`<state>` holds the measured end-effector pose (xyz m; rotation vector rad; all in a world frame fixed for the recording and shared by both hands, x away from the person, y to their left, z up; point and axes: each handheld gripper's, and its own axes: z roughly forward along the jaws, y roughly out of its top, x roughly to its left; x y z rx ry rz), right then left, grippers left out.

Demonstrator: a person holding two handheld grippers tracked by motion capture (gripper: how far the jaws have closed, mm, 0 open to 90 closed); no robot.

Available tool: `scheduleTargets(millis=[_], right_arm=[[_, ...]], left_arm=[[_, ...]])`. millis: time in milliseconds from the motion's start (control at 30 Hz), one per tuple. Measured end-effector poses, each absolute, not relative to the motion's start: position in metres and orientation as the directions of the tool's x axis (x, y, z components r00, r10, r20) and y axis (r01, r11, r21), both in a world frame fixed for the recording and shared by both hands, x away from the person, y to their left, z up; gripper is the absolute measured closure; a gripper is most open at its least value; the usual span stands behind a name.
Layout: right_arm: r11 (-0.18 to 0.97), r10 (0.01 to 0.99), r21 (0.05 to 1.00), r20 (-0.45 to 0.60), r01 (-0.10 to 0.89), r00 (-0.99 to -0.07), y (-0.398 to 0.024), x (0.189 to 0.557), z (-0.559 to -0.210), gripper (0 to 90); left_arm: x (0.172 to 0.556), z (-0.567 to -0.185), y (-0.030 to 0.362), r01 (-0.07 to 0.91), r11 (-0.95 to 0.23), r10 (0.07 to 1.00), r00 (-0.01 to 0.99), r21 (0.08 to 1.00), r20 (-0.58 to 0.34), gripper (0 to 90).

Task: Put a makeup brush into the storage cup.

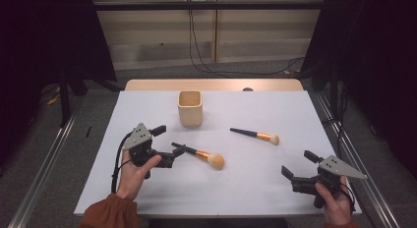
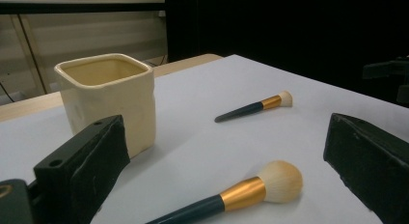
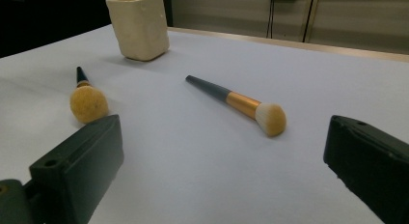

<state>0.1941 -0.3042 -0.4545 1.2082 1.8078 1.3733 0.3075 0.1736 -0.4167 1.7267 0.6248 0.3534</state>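
Two makeup brushes with dark handles, gold ferrules and tan heads lie on the white table [image 1: 246, 188]. My left gripper [image 1: 169, 140] is open, its jaws on either side of the near brush [image 1: 199, 154] at the handle end, not closed on it. In the left gripper view this brush [image 2: 241, 192] runs up between the jaws of the left gripper [image 2: 226, 159]. The second brush [image 1: 255, 135] lies to the right. My right gripper [image 1: 299, 164] stands open near the front right, holding nothing. A cream square cup [image 1: 190, 108] stands upright behind the brushes.
The right gripper view has the second brush [image 3: 231, 101] ahead, the first brush's head [image 3: 88, 103] to its left and the cup [image 3: 140, 26] beyond. Bare wood edges the table's far side [image 1: 216, 84]. Cables trail on the floor behind.
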Motion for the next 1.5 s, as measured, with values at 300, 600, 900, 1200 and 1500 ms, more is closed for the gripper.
scheduleTargets(millis=[300,600,900,1200,1500], right_arm=[[0.068,0.895,0.945,0.083,0.319,-0.438,-0.304,0.194,-0.455,0.1],[0.039,0.894,0.945,0.112,0.324,-0.433,-0.305,0.195,-0.455,0.0],[0.044,0.895,0.945,0.107,0.323,-0.433,-0.305,0.194,-0.455,0.0],[0.053,0.895,0.945,0.099,0.322,-0.436,-0.305,0.194,-0.455,0.0],[0.061,0.893,0.946,0.092,0.32,-0.44,-0.305,0.195,-0.455,0.0]], left_arm=[[0.318,-0.414,0.156,0.201,-0.152,0.556,0.827,0.968,-0.084,1.7],[0.33,-0.409,0.134,0.217,-0.15,0.526,0.843,0.965,-0.107,2.5],[0.339,-0.403,0.123,0.242,-0.267,0.483,0.871,0.933,-0.087,2.5],[0.348,-0.4,0.117,0.25,-0.439,0.453,0.891,0.863,-0.028,2.6],[0.355,-0.397,0.108,0.245,-0.545,0.41,0.912,0.802,0.0,3.0]])
